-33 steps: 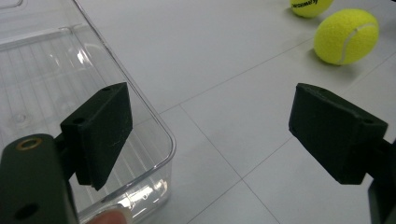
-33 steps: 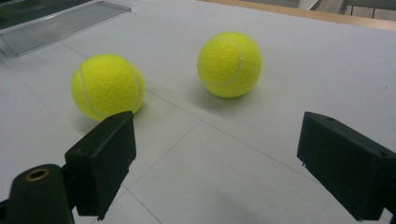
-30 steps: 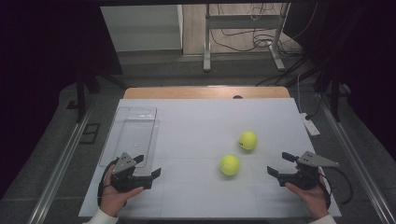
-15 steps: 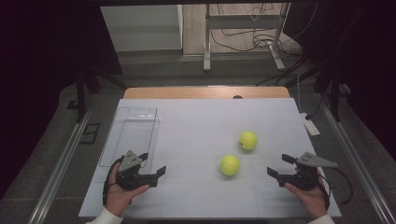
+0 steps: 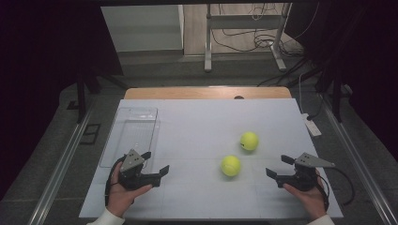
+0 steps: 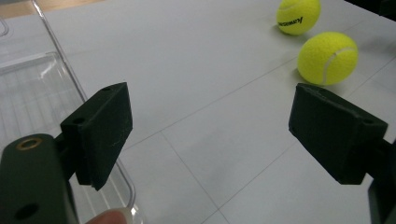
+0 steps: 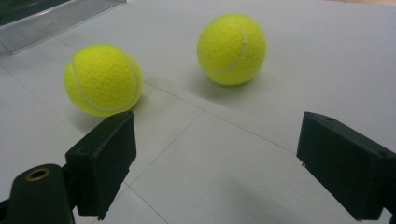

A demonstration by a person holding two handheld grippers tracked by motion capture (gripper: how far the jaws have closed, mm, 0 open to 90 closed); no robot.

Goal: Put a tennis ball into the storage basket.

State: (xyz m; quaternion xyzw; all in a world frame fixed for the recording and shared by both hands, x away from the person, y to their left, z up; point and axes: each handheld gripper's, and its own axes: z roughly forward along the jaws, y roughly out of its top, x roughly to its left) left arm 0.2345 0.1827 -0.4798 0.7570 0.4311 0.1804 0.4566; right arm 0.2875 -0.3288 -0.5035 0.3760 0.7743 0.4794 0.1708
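The white counter (image 5: 197,126) takes up most of the space in front of the person, with a strip of wood showing along its far edge. At its left side lies a clear plastic tray (image 5: 133,129), long and shallow, with nothing in it that I can make out.

Two yellow tennis balls sit out on the counter, right of the middle. The nearer tennis ball (image 5: 231,165) lies between the two hands and a little farther out than they are; the farther tennis ball (image 5: 249,140), which carries dark lettering, rests just beyond it and to the right. The two are close together but not touching.

The left tongs (image 5: 156,162) hover at the near left, just beside the tray's near corner, pointing right toward the balls. Their jaws stand spread, with bare counter between them. The right tongs (image 5: 280,166) hover at the near right, pointing left, with the nearer ball just off their tip. Their jaws are spread wide too, gripping nothing. Both pairs are well apart from each other.
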